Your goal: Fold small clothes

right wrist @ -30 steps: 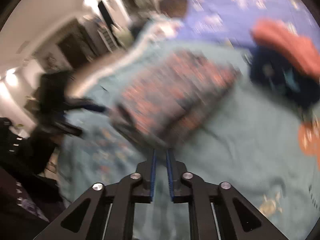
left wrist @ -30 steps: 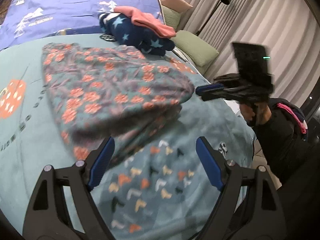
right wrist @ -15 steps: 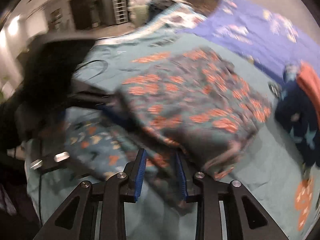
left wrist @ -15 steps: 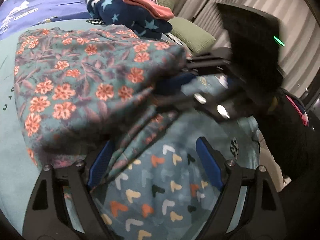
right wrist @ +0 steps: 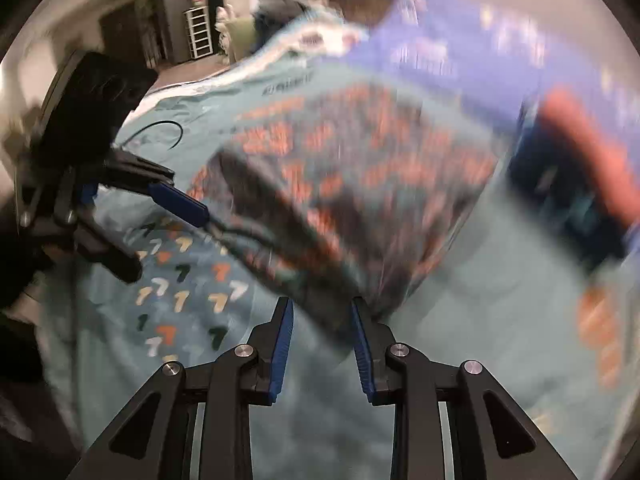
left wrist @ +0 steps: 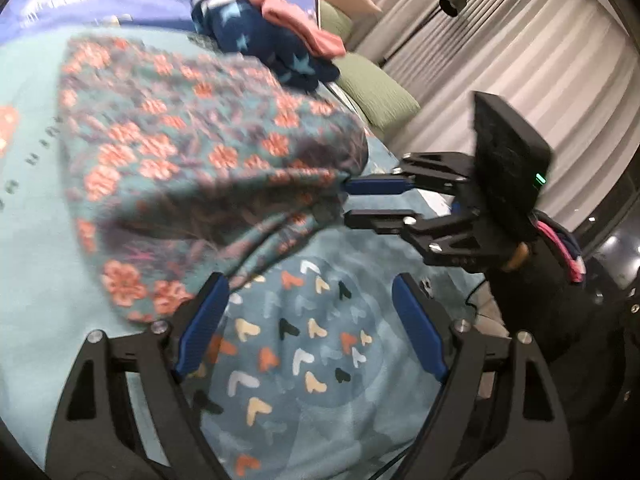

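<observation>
Bedding point(left wrist: 328, 392) in teal spreads beneath both my claws, with a patch of little arrow shapes right under them. Ahead of my left claw point(left wrist: 308, 328) lies the floral garment point(left wrist: 192, 148), doubled over into a thick pad, its near hem sagging just past my left finger. Beyond it, farther off, sits a pile point(left wrist: 276, 44) of star-print navy and pink clothes. A second ago my right claw point(right wrist: 322, 344) was pinched tight and well clear of the cloth; now its jaws stand parted, and the garment's corner point(right wrist: 336, 312) hangs between them, though blur keeps me from saying whether the pads touch it. Seen from my left camera, the right claw point(left wrist: 346, 200) comes in from the right side with its tips against the folded edge. My left claw has stayed wide apart throughout, holding nothing, the cloth only beside it. I judge one fold is already laid, and the right claw has come in to take the edge for the next fold; my left will need a matching corner first.
</observation>
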The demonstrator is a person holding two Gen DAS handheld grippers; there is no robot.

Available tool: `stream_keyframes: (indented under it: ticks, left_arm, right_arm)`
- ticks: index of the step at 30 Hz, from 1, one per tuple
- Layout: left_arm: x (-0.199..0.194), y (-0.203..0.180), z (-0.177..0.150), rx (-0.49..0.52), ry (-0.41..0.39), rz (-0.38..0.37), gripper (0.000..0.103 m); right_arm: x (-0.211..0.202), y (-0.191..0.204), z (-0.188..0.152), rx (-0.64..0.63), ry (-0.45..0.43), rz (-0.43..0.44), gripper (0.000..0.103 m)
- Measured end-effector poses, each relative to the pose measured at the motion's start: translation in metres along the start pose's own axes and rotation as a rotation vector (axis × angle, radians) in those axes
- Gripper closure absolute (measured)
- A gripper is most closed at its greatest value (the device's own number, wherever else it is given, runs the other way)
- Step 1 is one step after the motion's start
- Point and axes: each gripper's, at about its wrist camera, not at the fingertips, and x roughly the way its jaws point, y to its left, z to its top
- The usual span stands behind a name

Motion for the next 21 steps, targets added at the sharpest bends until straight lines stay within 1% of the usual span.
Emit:
stream_keyframes:
  ticks: [2, 3, 6, 7, 9, 12, 13, 14, 15, 17, 18, 19, 21]
  left_arm:
    - [-0.007, -0.005, 0.000, 0.005, -0.028, 0.016, 0.019]
    - [-0.009, -0.007, -0.002, 0.001, -0.038, 0.017, 0.019]
    - [-0.012, -0.010, -0.005, -0.003, -0.046, 0.030, 0.019]
    - [-0.014, -0.010, -0.007, -0.002, -0.047, 0.042, 0.019]
    - [-0.019, -0.009, -0.012, -0.005, -0.048, 0.059, 0.019]
    - [-0.027, -0.005, -0.019, -0.016, -0.056, 0.073, 0.019]
    - [-0.032, -0.003, -0.022, -0.022, -0.062, 0.077, 0.019]
    - [-0.033, -0.001, -0.021, -0.028, -0.066, 0.081, 0.019]
    - [-0.036, 0.002, -0.022, -0.034, -0.072, 0.086, 0.019]
    - [-0.044, 0.006, -0.025, -0.052, -0.087, 0.097, 0.019]
    - [-0.046, 0.009, -0.026, -0.064, -0.094, 0.100, 0.019]
    - [-0.050, 0.012, -0.028, -0.073, -0.102, 0.100, 0.019]
    - [-0.056, 0.016, -0.030, -0.087, -0.121, 0.102, 0.019]
  right_arm:
    - [-0.008, 0.018, 0.006, -0.092, -0.047, -0.047, 0.074]
    - [-0.007, 0.026, 0.009, -0.136, -0.053, -0.074, 0.075]
    - [0.012, 0.055, 0.016, -0.315, -0.023, -0.166, 0.076]
    - [0.022, 0.060, 0.017, -0.353, -0.009, -0.179, 0.076]
    - [0.034, 0.062, 0.018, -0.388, 0.006, -0.192, 0.077]
    - [0.049, 0.072, 0.017, -0.466, 0.002, -0.275, 0.078]
    - [0.052, 0.075, 0.018, -0.483, -0.011, -0.309, 0.078]
    - [0.055, 0.077, 0.018, -0.490, -0.025, -0.338, 0.082]
    - [0.057, 0.080, 0.018, -0.496, -0.046, -0.373, 0.099]
    - [0.065, 0.085, 0.018, -0.497, -0.025, -0.422, 0.101]
    - [0.066, 0.087, 0.016, -0.500, -0.019, -0.431, 0.101]
    - [0.063, 0.090, 0.015, -0.487, -0.021, -0.426, 0.101]
    - [0.058, 0.093, 0.020, -0.439, -0.034, -0.389, 0.102]
